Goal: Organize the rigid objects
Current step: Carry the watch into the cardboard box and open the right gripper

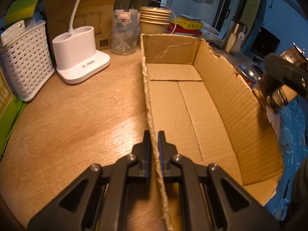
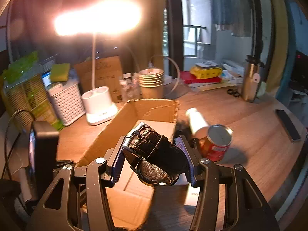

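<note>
An open cardboard box (image 1: 192,104) lies on the wooden desk; nothing lies inside it. My left gripper (image 1: 154,140) is shut on the box's left wall, one finger on each side. My right gripper (image 2: 152,148) is shut on a black wristwatch (image 2: 156,154) with a leather strap, held above the box (image 2: 154,109). The right gripper with the watch also shows at the right edge of the left wrist view (image 1: 284,77). A red can (image 2: 217,144) and a white bottle (image 2: 196,121) lie on the desk right of the box.
A white lamp base (image 1: 80,55), a white basket (image 1: 25,61), a glass jar (image 1: 125,32) and stacked paper cups (image 1: 154,21) stand behind the box. A steel flask (image 2: 252,80), scissors (image 2: 233,92) and a black phone (image 2: 287,125) lie to the right.
</note>
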Demonstrator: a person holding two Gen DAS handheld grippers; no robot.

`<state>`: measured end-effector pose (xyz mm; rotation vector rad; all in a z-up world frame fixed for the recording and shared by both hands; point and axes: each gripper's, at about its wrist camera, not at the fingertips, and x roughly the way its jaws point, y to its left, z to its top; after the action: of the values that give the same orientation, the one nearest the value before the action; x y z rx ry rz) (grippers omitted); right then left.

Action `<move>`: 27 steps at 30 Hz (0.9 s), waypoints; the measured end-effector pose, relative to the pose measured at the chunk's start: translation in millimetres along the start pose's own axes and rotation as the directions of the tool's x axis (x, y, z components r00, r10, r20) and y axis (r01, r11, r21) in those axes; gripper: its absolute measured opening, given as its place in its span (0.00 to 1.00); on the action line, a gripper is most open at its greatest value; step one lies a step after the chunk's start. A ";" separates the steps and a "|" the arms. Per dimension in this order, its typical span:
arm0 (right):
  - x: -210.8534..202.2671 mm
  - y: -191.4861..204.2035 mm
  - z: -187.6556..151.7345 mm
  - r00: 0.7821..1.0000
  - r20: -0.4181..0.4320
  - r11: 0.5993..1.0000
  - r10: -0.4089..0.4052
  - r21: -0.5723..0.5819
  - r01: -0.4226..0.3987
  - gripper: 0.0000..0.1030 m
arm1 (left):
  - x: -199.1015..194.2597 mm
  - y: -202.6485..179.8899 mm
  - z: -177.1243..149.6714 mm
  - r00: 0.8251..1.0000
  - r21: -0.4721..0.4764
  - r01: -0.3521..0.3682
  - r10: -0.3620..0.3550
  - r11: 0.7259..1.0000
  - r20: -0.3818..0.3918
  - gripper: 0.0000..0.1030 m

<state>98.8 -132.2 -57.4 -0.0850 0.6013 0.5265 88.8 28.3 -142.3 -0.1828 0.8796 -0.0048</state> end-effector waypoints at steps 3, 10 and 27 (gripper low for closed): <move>0.2 7.6 -5.1 0.998 -0.009 0.998 0.068 -0.001 -0.068 0.54 | 0.0 0.0 -0.2 1.000 0.000 0.000 0.000 1.000 0.000 0.07; 17.6 19.7 -21.5 0.989 -0.068 0.991 0.133 0.012 -0.132 0.54 | 0.0 0.0 -0.2 1.000 0.000 0.000 0.000 1.000 0.000 0.07; 7.9 14.1 -30.8 0.990 -0.077 0.993 0.119 -0.014 -0.120 0.57 | 1.0 -0.1 -1.4 1.000 -0.002 -0.001 0.001 1.000 0.000 0.07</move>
<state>81.4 -123.4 -86.1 -0.0871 0.6786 0.6476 88.4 27.8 -144.0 -0.1842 0.8801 -0.0032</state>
